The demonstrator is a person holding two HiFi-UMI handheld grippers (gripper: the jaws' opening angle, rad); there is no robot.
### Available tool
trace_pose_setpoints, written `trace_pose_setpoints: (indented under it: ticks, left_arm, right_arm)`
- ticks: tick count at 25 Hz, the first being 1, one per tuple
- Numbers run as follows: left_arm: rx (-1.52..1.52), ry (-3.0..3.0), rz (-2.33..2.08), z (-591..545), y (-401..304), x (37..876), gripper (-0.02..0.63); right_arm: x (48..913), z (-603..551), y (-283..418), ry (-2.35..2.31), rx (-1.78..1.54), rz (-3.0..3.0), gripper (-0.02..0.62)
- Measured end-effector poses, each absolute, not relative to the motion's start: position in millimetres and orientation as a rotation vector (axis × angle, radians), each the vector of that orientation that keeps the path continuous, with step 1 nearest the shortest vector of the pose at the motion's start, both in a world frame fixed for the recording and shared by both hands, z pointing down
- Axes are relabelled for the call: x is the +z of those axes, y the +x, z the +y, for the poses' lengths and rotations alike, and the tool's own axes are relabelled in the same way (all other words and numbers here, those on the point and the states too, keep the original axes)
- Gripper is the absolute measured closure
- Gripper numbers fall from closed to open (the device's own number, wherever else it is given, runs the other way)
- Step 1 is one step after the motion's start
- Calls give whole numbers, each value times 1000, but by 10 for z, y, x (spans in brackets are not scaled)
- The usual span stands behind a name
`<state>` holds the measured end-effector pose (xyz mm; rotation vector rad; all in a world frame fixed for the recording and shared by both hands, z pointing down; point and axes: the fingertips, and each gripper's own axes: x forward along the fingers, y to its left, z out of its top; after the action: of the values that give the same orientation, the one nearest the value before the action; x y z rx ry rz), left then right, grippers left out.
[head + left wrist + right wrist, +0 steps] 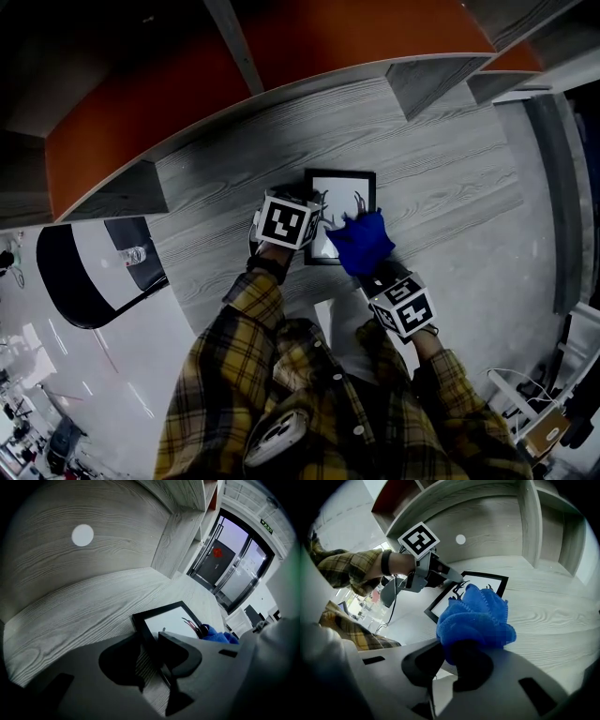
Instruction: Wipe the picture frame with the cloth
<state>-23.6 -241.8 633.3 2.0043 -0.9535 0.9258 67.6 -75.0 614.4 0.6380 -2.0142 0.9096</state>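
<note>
A black picture frame [345, 197] with a white picture lies flat on the grey wood-grain desk [441, 178]. My left gripper [314, 228] is shut on the frame's left edge; in the left gripper view the jaws [152, 654] straddle the black border of the frame [171, 623]. My right gripper [372, 269] is shut on a bunched blue cloth [361, 242], which rests on the frame's lower right part. In the right gripper view the cloth [476, 613] fills the space ahead of the jaws [450, 658] and hides much of the frame [487, 575]. The left gripper [450, 576] shows beyond it.
Upright wooden dividers [422, 80] and an orange back panel [141, 112] border the desk at the far side. A white sheet [333, 323] lies near the front edge. A black-and-white curved object [80, 281] and a bottle [137, 255] are at the left. Glass doors [234, 569] stand beyond the desk.
</note>
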Motion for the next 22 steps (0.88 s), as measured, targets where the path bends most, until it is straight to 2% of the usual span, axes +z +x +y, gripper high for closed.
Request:
trace_pose_setpoints:
  ticks: [5,12,16,22]
  left_arm:
    - [899,2003,-926,-2373,-184,6334,483]
    - [901,2001,-939,-2364,-201,6349,483]
    - [903,2002,-975,-2388,-232,6374,483]
    - [884,2000,-985,-2382,-226,6363,483]
  right_arm:
    - [5858,-954,643,680,897,-2091,545]
    - [5159,-2115,401,945,764,-2332,545]
    - [5337,-2533,214,975,662,-2290,545]
    - [6120,-2541,135,916,645,-2123,545]
